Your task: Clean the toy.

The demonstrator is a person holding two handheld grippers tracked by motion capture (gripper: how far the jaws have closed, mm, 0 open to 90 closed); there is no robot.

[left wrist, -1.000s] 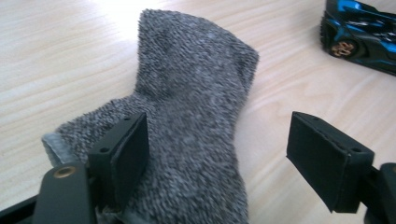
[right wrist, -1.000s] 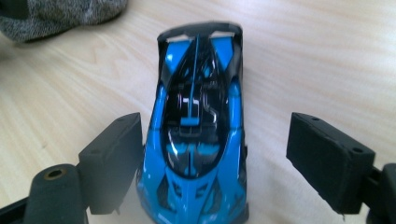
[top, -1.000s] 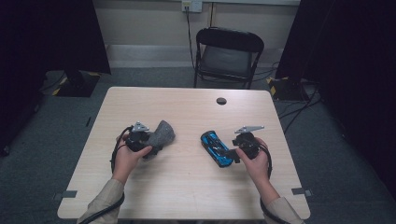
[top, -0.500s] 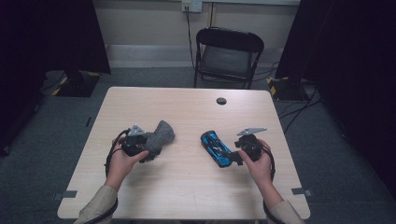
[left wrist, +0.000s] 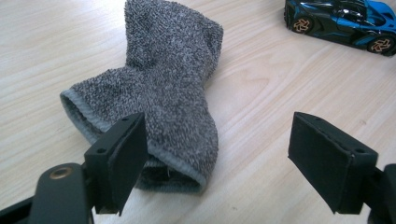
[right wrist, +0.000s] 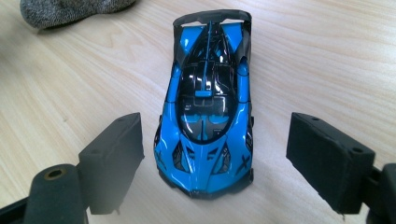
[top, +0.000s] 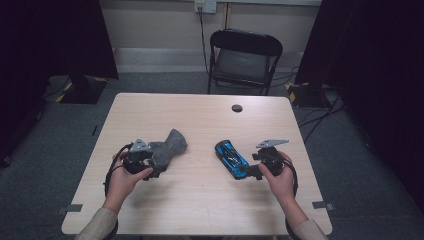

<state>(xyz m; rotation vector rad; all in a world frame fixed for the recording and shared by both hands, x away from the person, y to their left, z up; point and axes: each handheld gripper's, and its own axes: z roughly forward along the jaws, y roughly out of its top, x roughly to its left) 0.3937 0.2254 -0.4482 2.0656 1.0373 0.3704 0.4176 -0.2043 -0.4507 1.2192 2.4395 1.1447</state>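
A grey terry sock [top: 170, 146] lies left of the table's middle, its cuff toward the person. In the left gripper view the sock [left wrist: 173, 84] reaches away from the jaws, and the left jaw stands in front of its cuff. My left gripper [top: 154, 165] [left wrist: 224, 163] is open wide, with part of the cuff between the pads and nothing pressed. A blue and black toy car [top: 231, 158] [right wrist: 205, 121] sits right of the middle. My right gripper [top: 248, 172] [right wrist: 229, 163] is open, its jaws on either side of the car's near end with gaps on both sides.
A small black round disc [top: 237, 108] sits near the wooden table's [top: 200, 210] far edge. A black folding chair [top: 244, 55] stands behind the table. The sock's toe [right wrist: 70, 10] lies beyond the car in the right gripper view.
My left gripper has drawn back a little toward the person, away from the sock. The sock, the car and the right gripper have stayed in place.
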